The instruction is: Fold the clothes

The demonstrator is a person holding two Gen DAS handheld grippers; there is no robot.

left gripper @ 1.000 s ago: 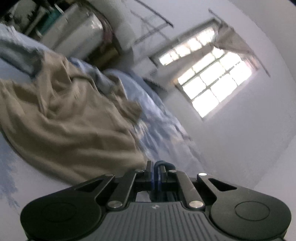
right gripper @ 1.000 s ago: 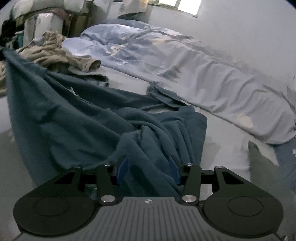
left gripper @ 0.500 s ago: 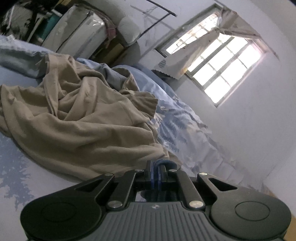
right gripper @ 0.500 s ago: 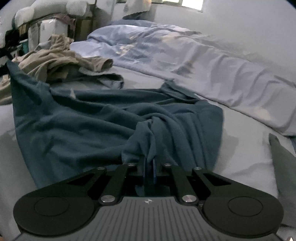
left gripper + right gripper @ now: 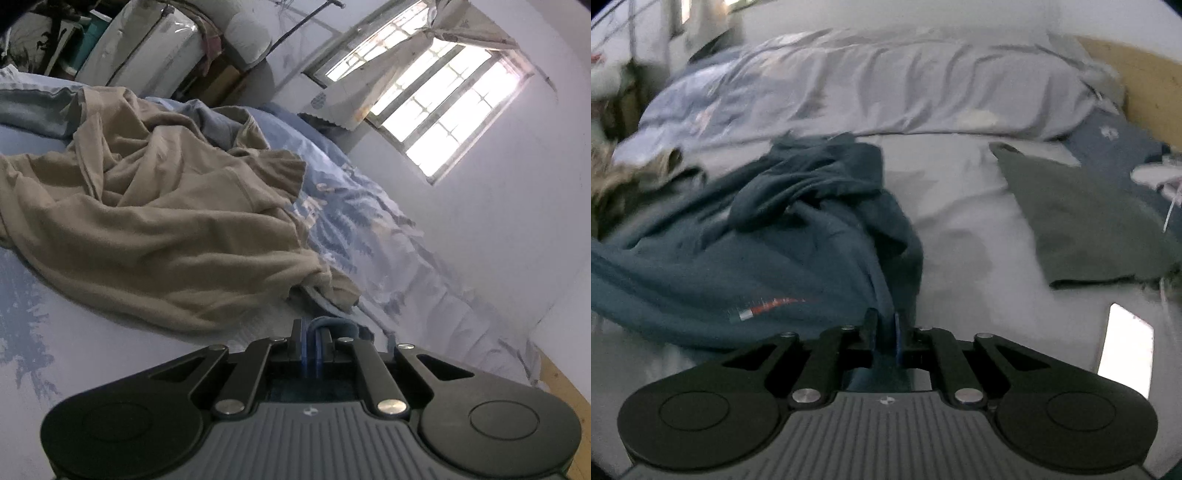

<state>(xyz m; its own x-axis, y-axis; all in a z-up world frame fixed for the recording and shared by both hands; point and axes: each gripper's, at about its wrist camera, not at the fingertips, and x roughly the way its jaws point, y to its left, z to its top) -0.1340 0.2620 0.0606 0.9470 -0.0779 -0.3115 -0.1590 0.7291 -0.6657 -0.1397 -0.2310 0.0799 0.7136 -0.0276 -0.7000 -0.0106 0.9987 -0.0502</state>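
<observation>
Teal shirt (image 5: pixel 820 236) spreads left from the right tool (image 5: pixel 885 328), whose jaws, opening slightly, pinch its fold; the red-striped label is unreadable. Left tool (image 5: pixel 310 347) clamps blue fabric.

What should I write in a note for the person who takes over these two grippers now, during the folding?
Left gripper: shut on a blue fold of cloth, probably an edge of the teal garment.
Right gripper: pinching a gathered part of the teal garment, though its jaws are easing open a little.
The teal garment lies bunched on the bed, not yet folded.
The beige garment lies crumpled further back, untouched.
A grey garment lies flat on the right, apparently already folded.
Left: spread and fold the teal one, then the beige one.
</observation>
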